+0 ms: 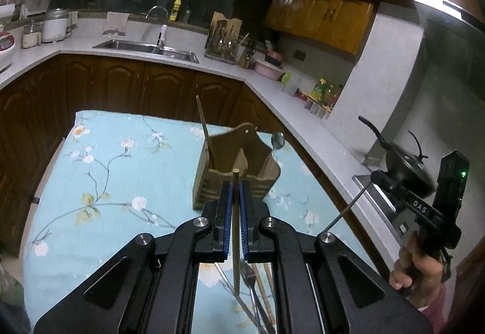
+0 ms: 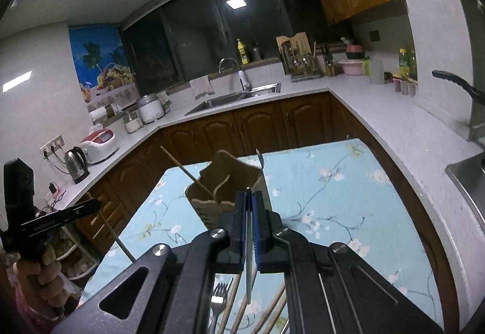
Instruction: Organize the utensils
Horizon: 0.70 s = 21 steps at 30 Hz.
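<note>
Left tongs (image 1: 235,182) clench a wooden chopstick (image 1: 236,231), right tongs (image 2: 249,197) pinch a metal spoon handle (image 2: 249,255), both above the wooden utensil holder (image 1: 233,170) on the floral worktop (image 1: 115,170).

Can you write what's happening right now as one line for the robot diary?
left gripper: shut on chopstick | right gripper: shut on metal utensil | wooden holder: one chopstick, one spoon inside

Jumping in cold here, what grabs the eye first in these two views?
The wooden utensil holder standing on the floral blue tablecloth, one chopstick leaning in its left compartment. The left claw is shut on another chopstick just before it; the right claw grips a metal utensil handle.
</note>
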### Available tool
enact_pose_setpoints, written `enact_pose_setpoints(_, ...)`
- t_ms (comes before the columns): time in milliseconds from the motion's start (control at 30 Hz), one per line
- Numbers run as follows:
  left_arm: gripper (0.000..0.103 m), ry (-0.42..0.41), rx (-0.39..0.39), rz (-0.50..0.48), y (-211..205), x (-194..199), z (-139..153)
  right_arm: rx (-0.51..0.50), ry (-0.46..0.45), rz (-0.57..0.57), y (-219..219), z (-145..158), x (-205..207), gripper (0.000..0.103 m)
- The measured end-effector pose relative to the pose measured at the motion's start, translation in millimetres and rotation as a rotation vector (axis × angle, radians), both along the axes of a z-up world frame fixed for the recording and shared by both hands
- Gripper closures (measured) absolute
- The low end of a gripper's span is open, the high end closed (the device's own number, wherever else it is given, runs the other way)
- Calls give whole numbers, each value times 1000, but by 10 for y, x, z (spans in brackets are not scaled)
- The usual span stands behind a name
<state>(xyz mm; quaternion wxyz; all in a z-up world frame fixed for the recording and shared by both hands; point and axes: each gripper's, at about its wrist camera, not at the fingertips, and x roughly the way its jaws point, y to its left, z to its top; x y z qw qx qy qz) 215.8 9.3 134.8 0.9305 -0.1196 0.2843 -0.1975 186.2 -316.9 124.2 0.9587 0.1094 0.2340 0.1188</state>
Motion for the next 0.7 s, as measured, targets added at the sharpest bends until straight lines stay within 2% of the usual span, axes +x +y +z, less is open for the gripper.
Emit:
enact_pose_setpoints(233,99,-61,-22,22,8,211,251,3,-51,-6,28,214,187,99)
enact_pose_setpoints(467,99,-144,-10,67,-14,460,573,13,-123,-20,55,506,464,99)
enact_pose_setpoints(700,99,-202,-19,127,-27,889,842,14,-170,-44,111,734,848,99)
